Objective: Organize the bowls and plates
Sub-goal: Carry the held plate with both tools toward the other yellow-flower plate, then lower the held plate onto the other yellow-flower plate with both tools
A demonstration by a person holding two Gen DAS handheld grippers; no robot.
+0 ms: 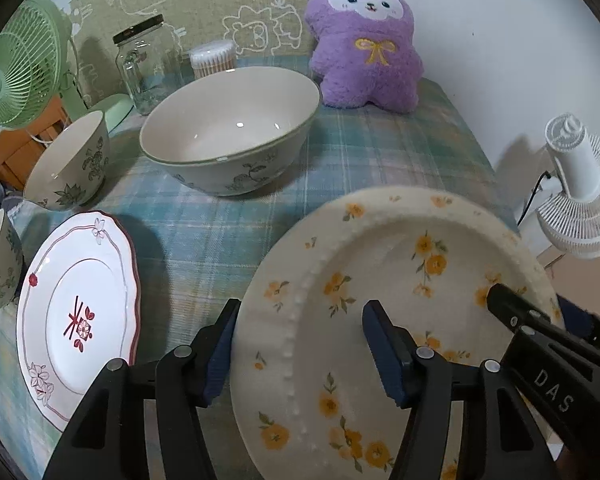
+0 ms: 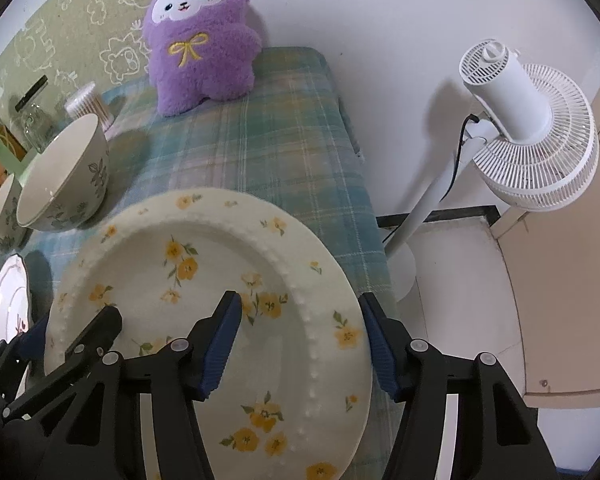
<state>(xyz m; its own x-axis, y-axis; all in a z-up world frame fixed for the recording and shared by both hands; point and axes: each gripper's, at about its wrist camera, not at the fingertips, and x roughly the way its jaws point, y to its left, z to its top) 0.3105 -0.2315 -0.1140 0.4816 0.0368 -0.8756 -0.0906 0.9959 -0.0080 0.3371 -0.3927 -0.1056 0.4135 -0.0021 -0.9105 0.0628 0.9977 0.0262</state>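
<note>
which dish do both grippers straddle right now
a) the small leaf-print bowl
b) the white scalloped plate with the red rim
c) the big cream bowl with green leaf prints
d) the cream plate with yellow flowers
d: the cream plate with yellow flowers has the left gripper around its left rim and the right gripper around its right rim, while the big cream bowl with green leaf prints and the white scalloped plate with the red rim sit untouched.

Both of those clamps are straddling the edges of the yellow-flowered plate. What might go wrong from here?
The yellow-flowered plate is straddled on opposite rims by the left gripper and right gripper; uneven squeezing could tip or drop it. Its right rim lies near the table edge, so a slip might send it off. Swinging it left could strike the red-patterned plate.
</note>
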